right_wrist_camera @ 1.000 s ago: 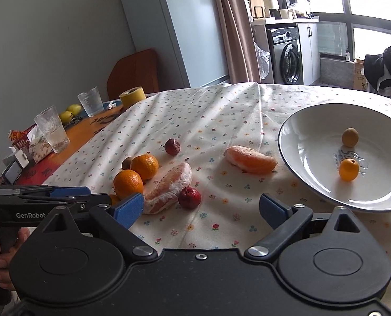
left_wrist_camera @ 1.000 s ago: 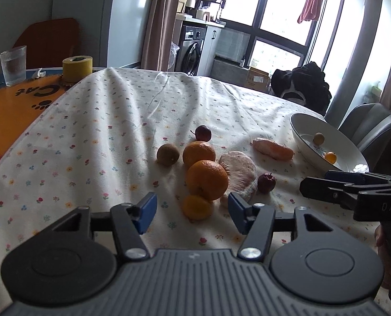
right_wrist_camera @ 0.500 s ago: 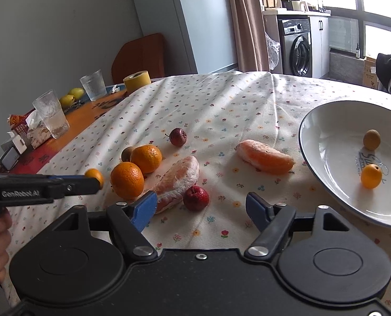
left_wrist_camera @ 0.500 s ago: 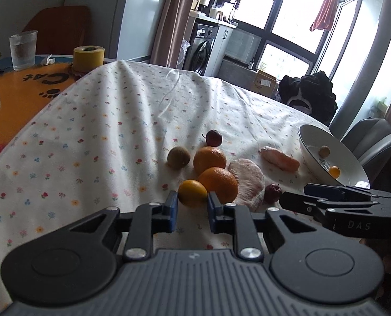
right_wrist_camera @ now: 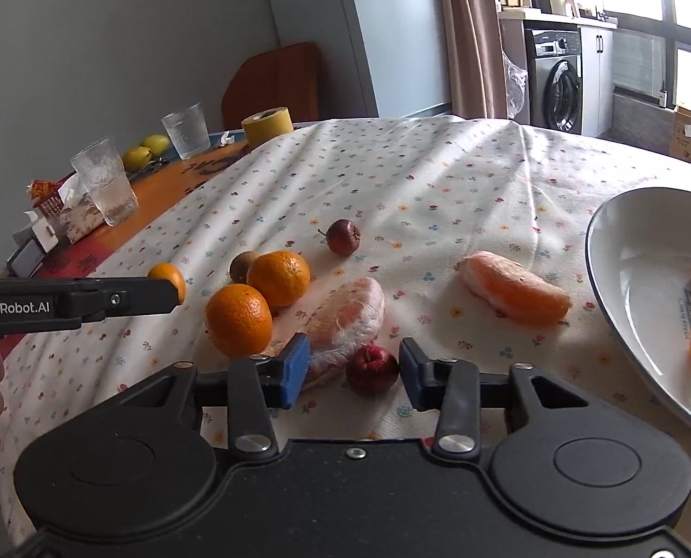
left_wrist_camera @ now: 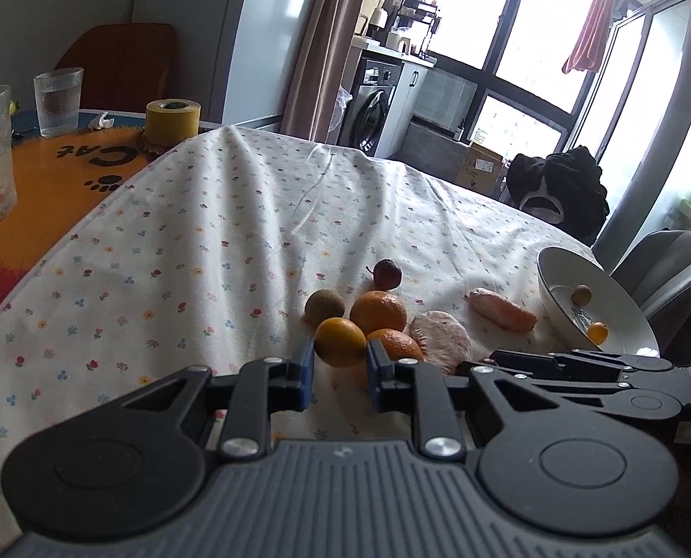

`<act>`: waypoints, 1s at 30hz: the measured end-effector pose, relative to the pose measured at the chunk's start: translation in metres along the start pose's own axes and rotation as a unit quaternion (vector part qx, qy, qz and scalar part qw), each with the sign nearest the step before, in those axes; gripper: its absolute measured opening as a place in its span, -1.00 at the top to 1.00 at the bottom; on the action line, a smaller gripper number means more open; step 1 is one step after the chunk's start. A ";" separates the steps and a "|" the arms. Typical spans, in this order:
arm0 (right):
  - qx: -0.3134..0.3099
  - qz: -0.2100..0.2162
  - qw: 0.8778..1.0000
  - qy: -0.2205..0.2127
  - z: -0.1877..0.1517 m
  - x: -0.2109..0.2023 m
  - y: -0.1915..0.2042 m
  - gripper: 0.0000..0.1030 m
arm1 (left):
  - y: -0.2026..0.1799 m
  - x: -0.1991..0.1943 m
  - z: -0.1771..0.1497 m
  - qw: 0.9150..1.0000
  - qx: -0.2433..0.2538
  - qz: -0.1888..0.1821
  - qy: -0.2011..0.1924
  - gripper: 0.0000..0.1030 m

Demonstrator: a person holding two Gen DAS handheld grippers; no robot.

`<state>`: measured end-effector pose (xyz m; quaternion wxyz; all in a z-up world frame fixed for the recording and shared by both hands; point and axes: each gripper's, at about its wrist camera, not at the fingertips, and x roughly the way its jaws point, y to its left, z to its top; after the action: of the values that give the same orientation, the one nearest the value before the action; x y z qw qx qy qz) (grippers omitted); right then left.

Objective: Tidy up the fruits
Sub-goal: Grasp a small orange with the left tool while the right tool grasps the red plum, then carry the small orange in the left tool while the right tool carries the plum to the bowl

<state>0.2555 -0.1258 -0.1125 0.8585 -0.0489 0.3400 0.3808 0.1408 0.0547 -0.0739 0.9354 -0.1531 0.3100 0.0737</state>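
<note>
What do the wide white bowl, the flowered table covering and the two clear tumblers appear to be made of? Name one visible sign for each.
The wide white bowl looks like glazed ceramic: smooth, with glossy window reflections. The flowered table covering looks like woven cloth: matte, with soft folds and creases. The two clear tumblers look like ribbed glass, perhaps clear plastic: see-through, with vertical ridges.

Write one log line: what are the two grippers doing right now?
left gripper: shut on small orange fruit, lifted | right gripper: open around red fruit | bowl: two fruits inside
</note>
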 end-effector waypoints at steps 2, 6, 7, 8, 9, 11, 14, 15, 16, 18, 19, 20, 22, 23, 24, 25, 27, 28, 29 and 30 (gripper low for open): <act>-0.006 -0.004 1.000 -0.003 0.000 -0.001 0.001 0.30 | -0.004 -0.001 0.002 1.000 0.004 -0.002 -0.002 0.58; 0.002 -0.005 1.000 0.001 -0.001 -0.005 -0.006 0.57 | -0.013 -0.001 0.005 1.000 0.011 -0.008 -0.007 0.58; 0.005 -0.003 1.000 0.000 -0.002 -0.006 -0.008 0.57 | -0.015 -0.001 0.005 1.000 0.013 -0.010 -0.008 0.58; 0.007 -0.001 1.000 -0.001 -0.003 -0.007 -0.009 0.57 | -0.018 -0.001 0.005 1.000 0.015 -0.012 -0.009 0.58; 0.006 0.000 1.000 -0.001 -0.004 -0.008 -0.010 0.57 | -0.019 -0.001 0.005 1.000 0.017 -0.012 -0.009 0.58; 0.002 0.004 1.000 0.003 -0.006 -0.008 -0.009 0.55 | -0.022 0.000 0.004 1.000 0.018 -0.014 -0.007 0.58; -0.017 -0.007 1.000 0.009 -0.009 -0.004 -0.003 0.47 | -0.026 0.001 0.002 1.000 0.020 -0.015 -0.004 0.58; -0.017 -0.008 1.000 0.008 -0.010 -0.005 -0.003 0.51 | -0.027 0.000 0.002 1.000 0.022 -0.015 -0.004 0.58; -0.011 -0.006 1.000 0.006 -0.010 -0.007 -0.004 0.57 | -0.028 -0.001 0.001 1.000 0.023 -0.015 -0.004 0.58; -0.001 -0.004 1.000 0.003 -0.010 -0.010 -0.007 0.58 | -0.030 -0.002 0.001 1.000 0.022 -0.013 -0.004 0.58; -0.001 -0.008 1.000 -0.001 -0.010 -0.013 -0.008 0.58 | -0.031 -0.003 0.001 1.000 0.024 -0.014 -0.006 0.58; -0.001 -0.010 1.000 -0.004 -0.010 -0.016 -0.009 0.59 | -0.033 -0.004 0.002 1.000 0.027 -0.014 -0.007 0.58; 0.002 -0.011 1.000 -0.011 -0.010 -0.023 -0.010 0.59 | -0.036 -0.005 0.003 0.999 0.030 -0.013 -0.007 0.58; 0.003 -0.012 1.000 -0.015 -0.010 -0.027 -0.011 0.59 | -0.038 -0.005 0.003 0.999 0.030 -0.014 -0.007 0.58; 0.004 -0.014 1.000 -0.018 -0.010 -0.030 -0.012 0.59 | -0.040 -0.005 0.004 0.999 0.032 -0.015 -0.007 0.58; 0.005 -0.016 1.000 -0.022 -0.011 -0.033 -0.014 0.59 | -0.042 -0.005 0.005 0.999 0.035 -0.016 -0.007 0.58; 0.015 -0.020 0.999 -0.029 -0.011 -0.039 -0.019 0.59 | -0.049 -0.003 0.005 0.999 0.043 -0.021 -0.008 0.58; 0.021 -0.022 0.999 -0.033 -0.011 -0.042 -0.023 0.59 | -0.052 -0.002 0.006 0.999 0.046 -0.022 -0.007 0.58; 0.026 -0.026 0.999 -0.036 -0.011 -0.044 -0.026 0.59 | -0.055 -0.001 0.007 0.998 0.049 -0.025 -0.007 0.58; 0.029 -0.031 0.998 -0.039 -0.011 -0.047 -0.029 0.59 | -0.058 -0.001 0.008 0.998 0.050 -0.028 -0.008 0.58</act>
<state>0.2470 -0.1787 -0.0965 0.8836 -0.0198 0.3154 0.3456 0.1580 0.0025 -0.0536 0.9461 -0.1145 0.3010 0.0332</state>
